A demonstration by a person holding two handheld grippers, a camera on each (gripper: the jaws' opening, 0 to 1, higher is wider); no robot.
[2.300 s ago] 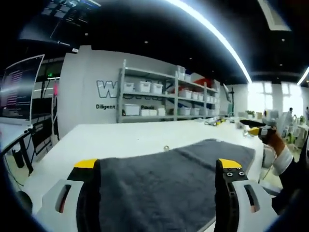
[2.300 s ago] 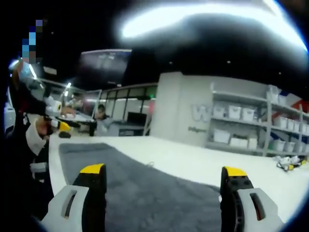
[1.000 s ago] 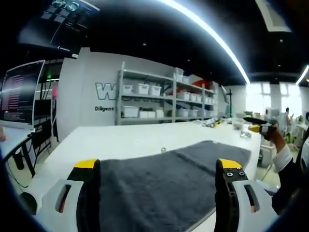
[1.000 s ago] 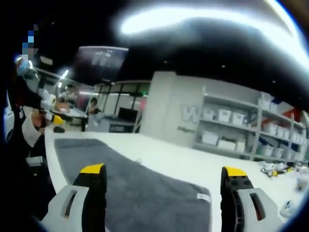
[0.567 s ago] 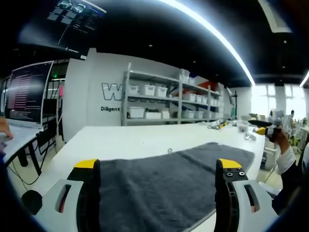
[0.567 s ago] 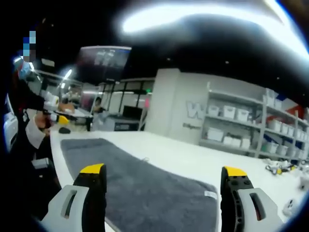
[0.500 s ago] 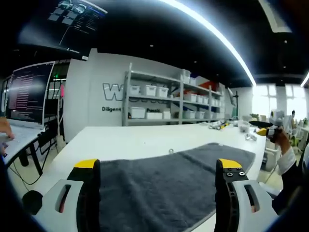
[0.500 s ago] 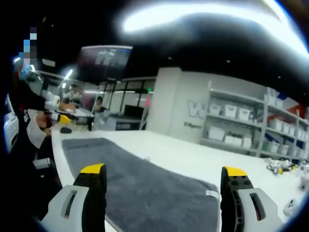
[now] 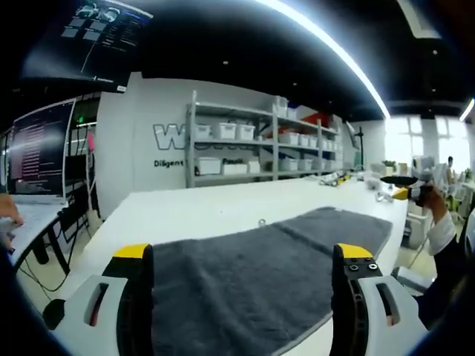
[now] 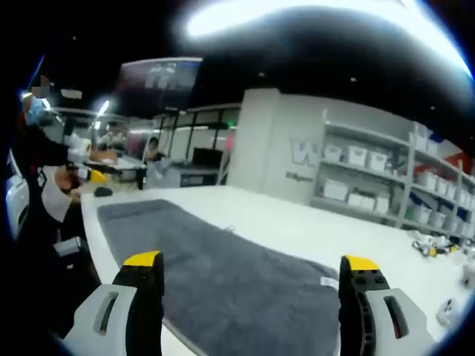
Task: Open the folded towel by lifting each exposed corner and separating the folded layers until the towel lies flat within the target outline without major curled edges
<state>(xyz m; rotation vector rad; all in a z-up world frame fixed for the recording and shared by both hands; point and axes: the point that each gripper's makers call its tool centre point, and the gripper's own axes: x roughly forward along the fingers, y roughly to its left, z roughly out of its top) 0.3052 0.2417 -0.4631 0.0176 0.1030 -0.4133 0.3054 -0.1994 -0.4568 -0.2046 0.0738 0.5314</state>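
While recorded from both hands at once, showed a dark grey towel lying along a white table. Showed the left gripper with its 2 jaws spread wide and nothing between them, held above the towel's near end and not touching it. Showed the right gripper likewise spread and empty, poised over the opposite end, near a small white label at the towel's edge. Caught, at the far end of each view, the other gripper in a hand, held clear of the cloth.

Found no stacked layer, folded-over corner or curled edge on the visible parts; looked like a single flat sheet with only soft ripples. Could not make out any target outline on the table, nor the corners hidden behind the jaws.

Judged the unfolding as done or very nearly so, and the step in hand as a check of the result, not a lift. Called, as a next move, for looking over the 4 corners and the edges. Called also, if any fold or curl turned up, for lowering 1 gripper to that corner, pinching only the top layer and drawing it outward while pinning the cloth with the other.

Noted a small pale object on the table just beyond the towel, too small to identify, and shelves of white boxes against the back wall.
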